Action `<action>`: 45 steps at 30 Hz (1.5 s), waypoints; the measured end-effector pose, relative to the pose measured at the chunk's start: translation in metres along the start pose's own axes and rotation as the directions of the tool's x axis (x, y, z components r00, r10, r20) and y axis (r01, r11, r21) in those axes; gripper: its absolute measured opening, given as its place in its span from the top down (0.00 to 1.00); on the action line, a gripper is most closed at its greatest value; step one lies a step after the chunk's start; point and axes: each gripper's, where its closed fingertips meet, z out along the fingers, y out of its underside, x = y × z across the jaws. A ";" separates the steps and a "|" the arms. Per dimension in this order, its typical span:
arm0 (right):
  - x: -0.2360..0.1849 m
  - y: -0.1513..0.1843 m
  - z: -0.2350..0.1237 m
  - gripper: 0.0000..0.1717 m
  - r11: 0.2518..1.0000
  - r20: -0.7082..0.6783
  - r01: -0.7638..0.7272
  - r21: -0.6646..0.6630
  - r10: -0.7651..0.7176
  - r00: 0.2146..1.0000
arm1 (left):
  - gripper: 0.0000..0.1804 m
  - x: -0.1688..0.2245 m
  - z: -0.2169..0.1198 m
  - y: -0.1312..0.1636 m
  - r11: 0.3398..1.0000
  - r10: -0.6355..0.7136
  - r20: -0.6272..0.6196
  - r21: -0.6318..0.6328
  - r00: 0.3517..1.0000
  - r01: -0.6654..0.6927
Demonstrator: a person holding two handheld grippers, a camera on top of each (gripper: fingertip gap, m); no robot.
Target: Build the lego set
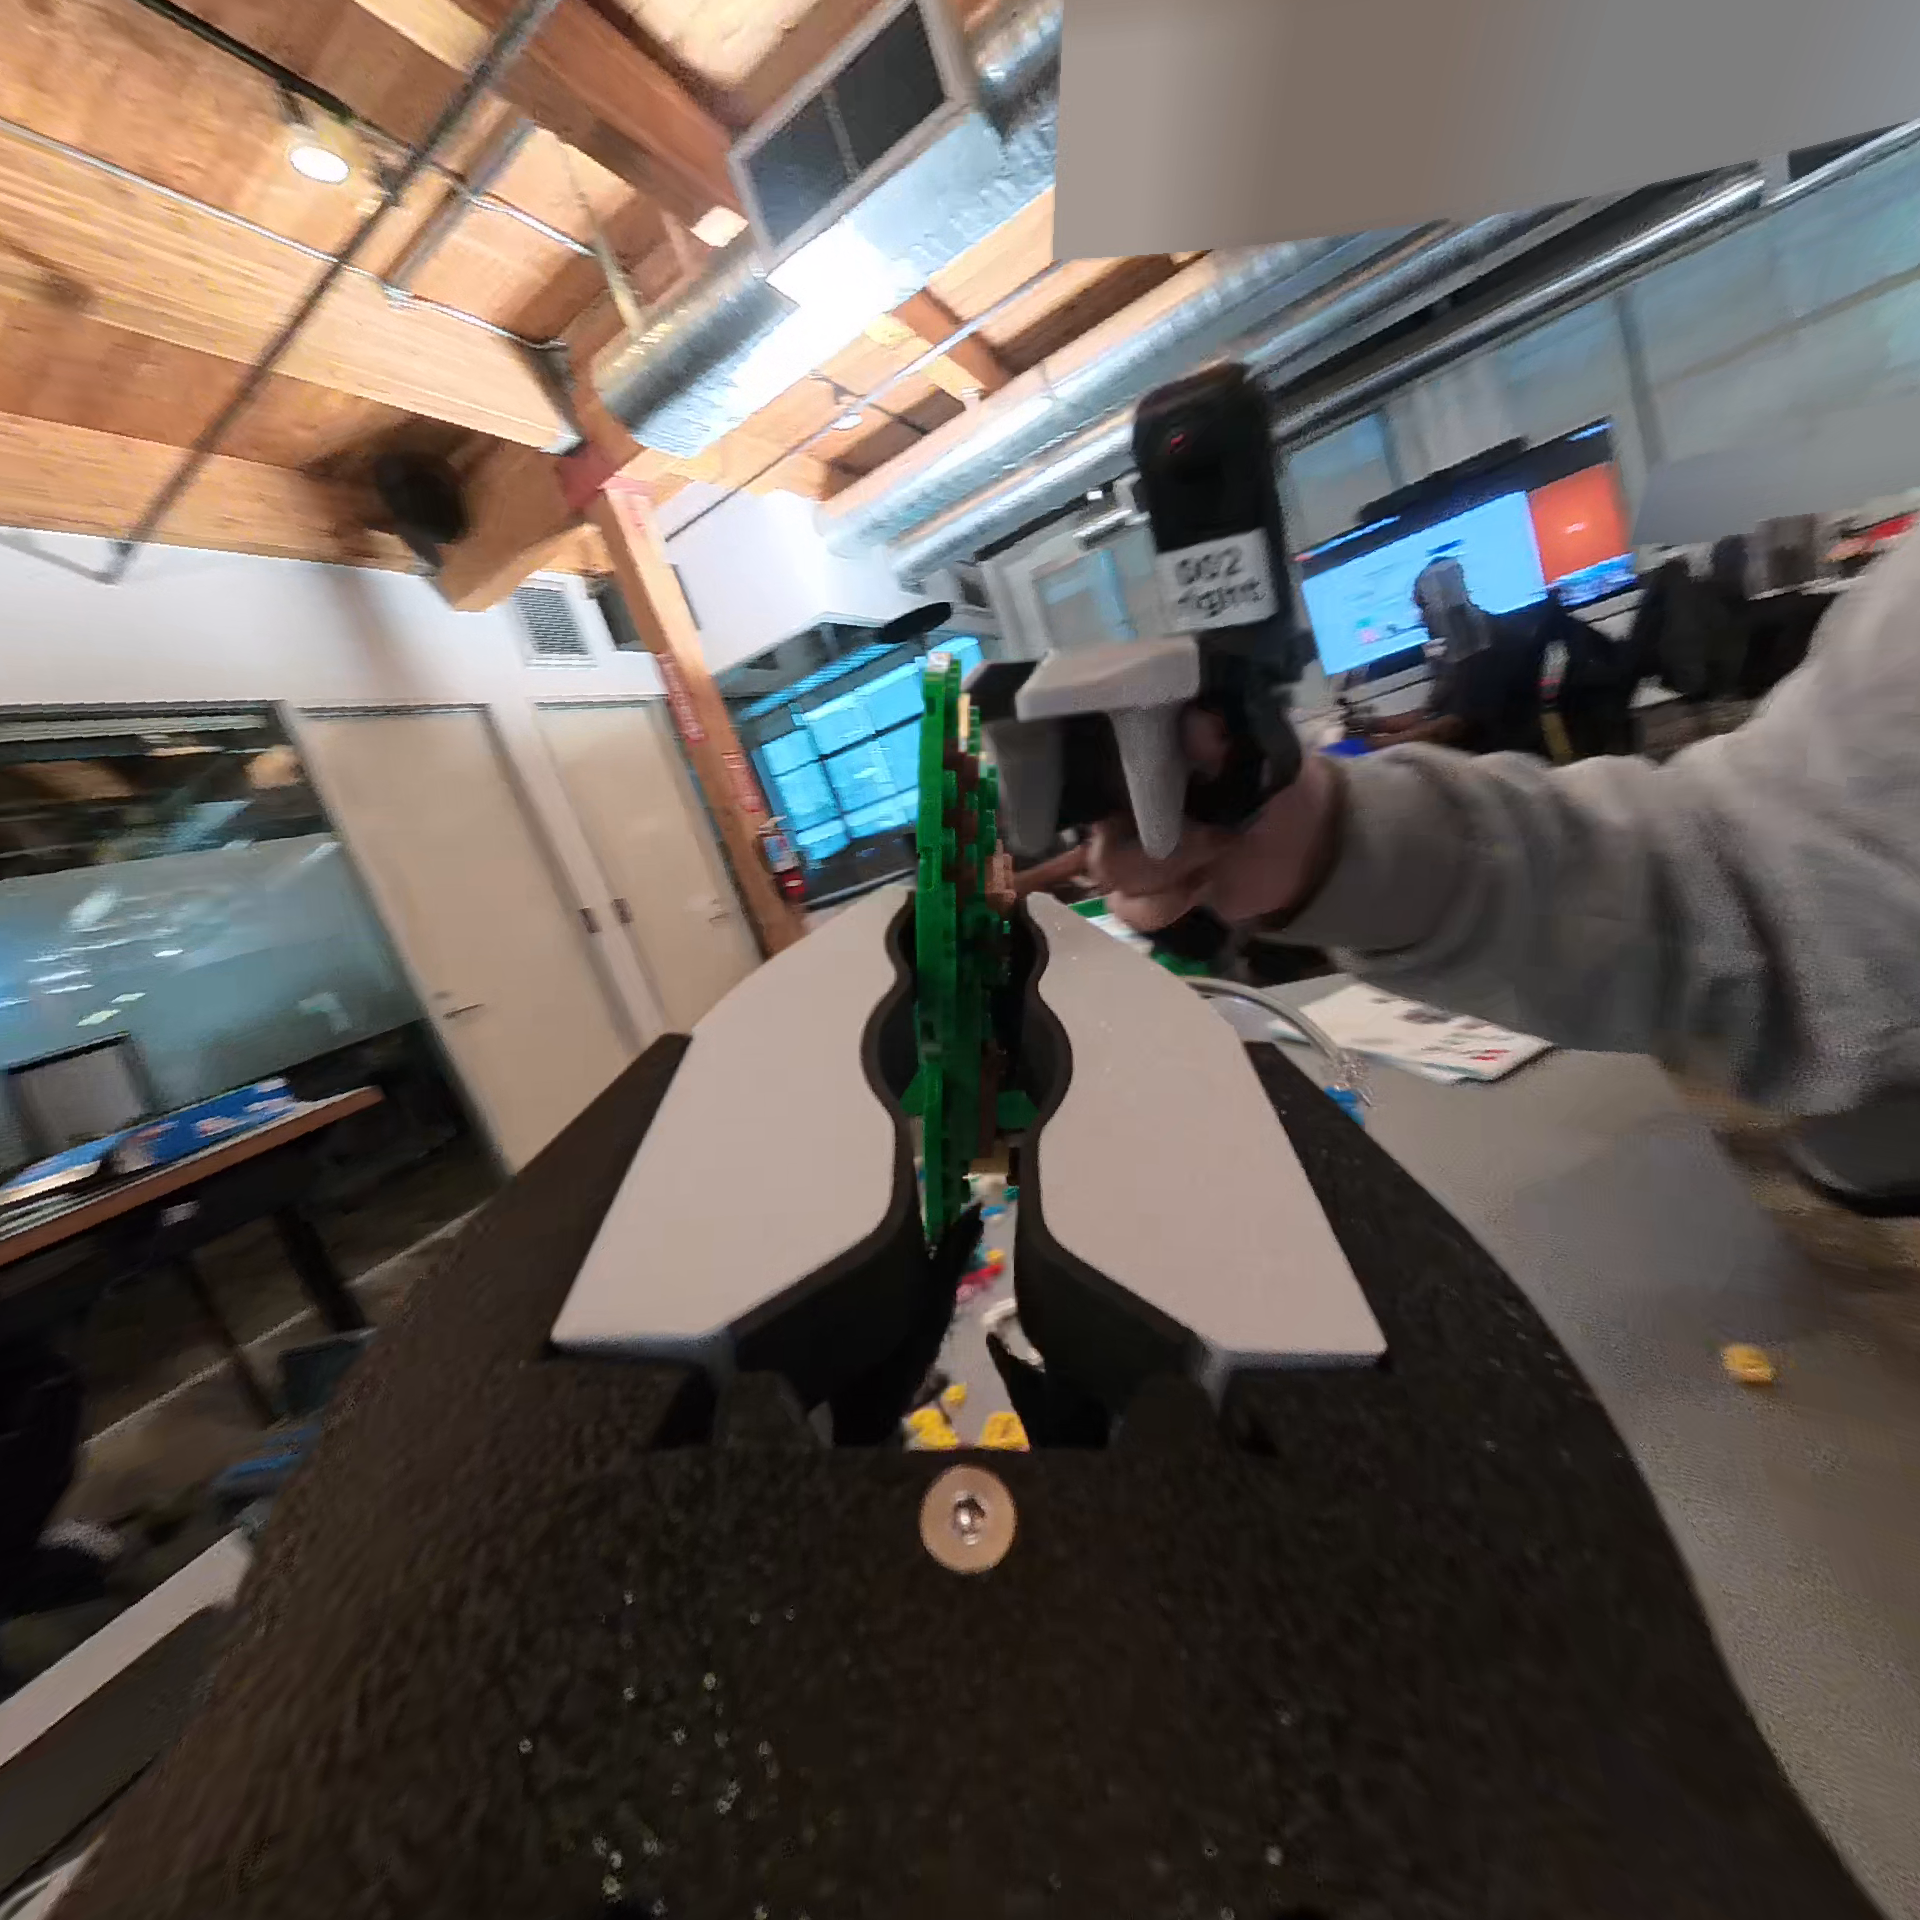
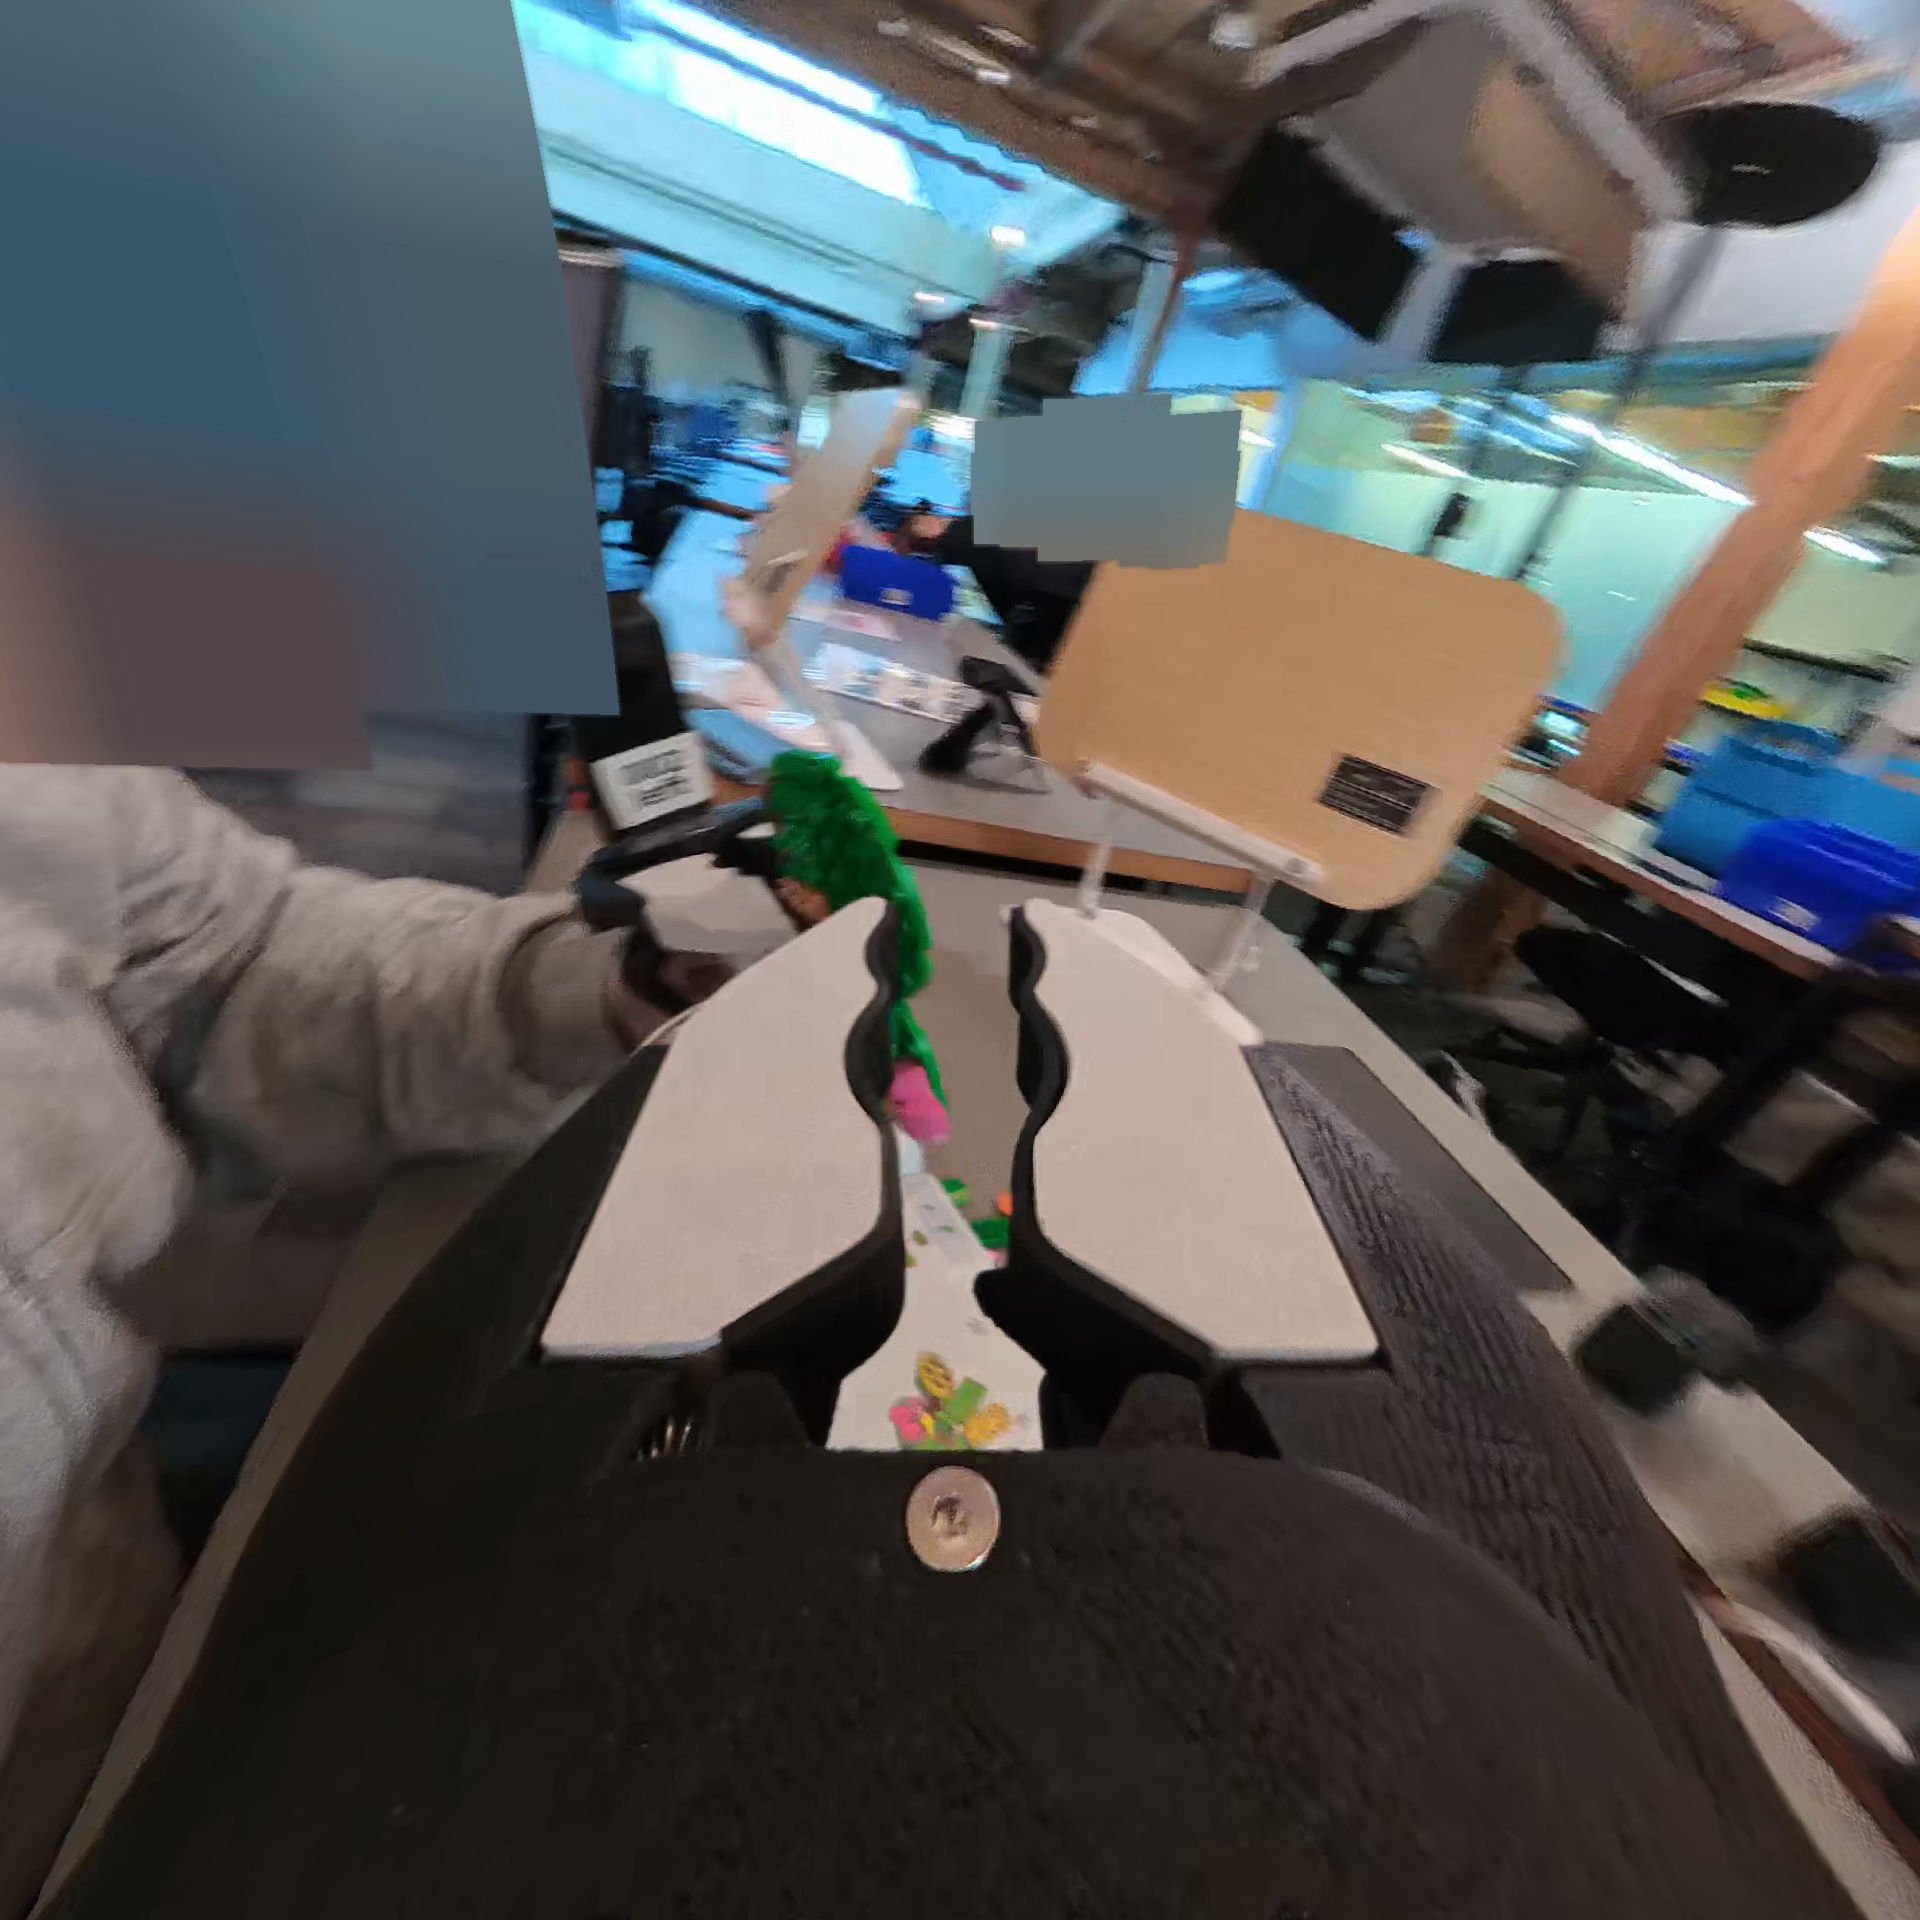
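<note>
My left gripper (image 1: 971,914) is shut on a flat green brick build (image 1: 940,810) with brown bricks on one face. It holds the build upright and edge-on above the grey table (image 1: 1558,1195). My right gripper (image 1: 1091,821), held by a hand in a grey sleeve, hangs just right of the build's upper part with its fingers apart. In the right wrist view my right gripper (image 2: 951,914) is open, with nothing pressed between its pads. The green build (image 2: 842,831) lies past its left finger, with a pink piece (image 2: 920,1107) at the low end, and the left gripper (image 2: 727,847) grips it.
Loose coloured bricks (image 2: 951,1392) lie on the table below the grippers, and a yellow one (image 1: 1749,1363) lies to the right. A wooden board on a clear stand (image 2: 1299,696) stands ahead on the right. A booklet (image 1: 1423,1034) lies on the table. Blue bins (image 2: 1818,831) sit at the far right. The tips of one gripper are about 7 cm away from the tips of the other.
</note>
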 end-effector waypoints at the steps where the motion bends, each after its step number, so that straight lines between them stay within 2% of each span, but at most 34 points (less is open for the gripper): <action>1: 0.012 0.001 -0.002 0.94 1.000 -0.081 -0.012 -0.024 0.010 0.997 | 0.92 -0.006 -0.004 0.005 1.000 0.023 0.037 -0.007 0.999 -0.023; 3: 0.024 0.000 0.001 1.00 0.995 -0.195 0.000 -0.096 -0.019 0.981 | 0.92 -0.021 -0.013 0.018 0.998 0.061 0.130 -0.024 0.990 -0.058; 4: 0.025 -0.003 0.006 1.00 0.990 -0.232 0.022 -0.138 -0.054 0.971 | 0.92 -0.025 -0.018 0.024 0.998 0.056 0.156 -0.021 0.986 -0.053; 7: 0.009 -0.022 0.039 1.00 0.960 -0.252 0.116 -0.256 -0.182 0.950 | 0.92 -0.034 -0.031 0.039 0.998 0.058 0.221 -0.022 0.974 -0.055; 11: -0.046 -0.044 0.111 1.00 0.914 -0.112 0.221 -0.341 -0.273 0.956 | 0.92 -0.042 -0.038 0.048 0.990 0.134 0.253 -0.080 0.958 -0.118; 15: -0.122 -0.049 0.178 1.00 0.815 0.098 0.398 -0.421 -0.395 0.913 | 0.92 -0.047 -0.046 0.051 0.989 0.142 0.283 -0.088 0.949 -0.122; 19: -0.207 -0.052 0.214 1.00 0.752 0.279 0.517 -0.410 -0.436 0.856 | 0.92 -0.048 -0.048 0.052 0.987 0.155 0.283 -0.092 0.947 -0.134; 24: -0.284 -0.064 0.221 1.00 0.730 0.383 0.597 -0.331 -0.474 0.792 | 0.92 -0.047 -0.049 0.049 0.990 0.138 0.279 -0.068 0.950 -0.124; 29: -0.322 -0.082 0.202 1.00 0.809 0.407 0.529 -0.255 -0.407 0.818 | 0.92 -0.048 -0.049 0.045 0.987 0.157 0.291 -0.062 0.944 -0.146; 33: -0.322 -0.092 0.204 1.00 0.785 0.362 0.581 -0.215 -0.489 0.794 | 0.92 -0.048 -0.050 0.045 0.989 0.148 0.292 -0.060 0.945 -0.137; 38: -0.318 -0.100 0.206 1.00 0.800 0.346 0.564 -0.207 -0.479 0.807 | 0.92 -0.042 -0.045 0.051 0.990 0.135 0.255 -0.071 0.957 -0.121; 43: -0.321 -0.089 0.205 1.00 0.819 0.376 0.534 -0.211 -0.436 0.818 | 0.92 -0.034 -0.040 0.049 0.989 0.145 0.220 -0.066 0.965 -0.134; 45: -0.314 -0.085 0.206 1.00 0.827 0.366 0.524 -0.205 -0.432 0.825 | 0.92 -0.038 -0.042 0.053 0.988 0.148 0.243 -0.082 0.959 -0.131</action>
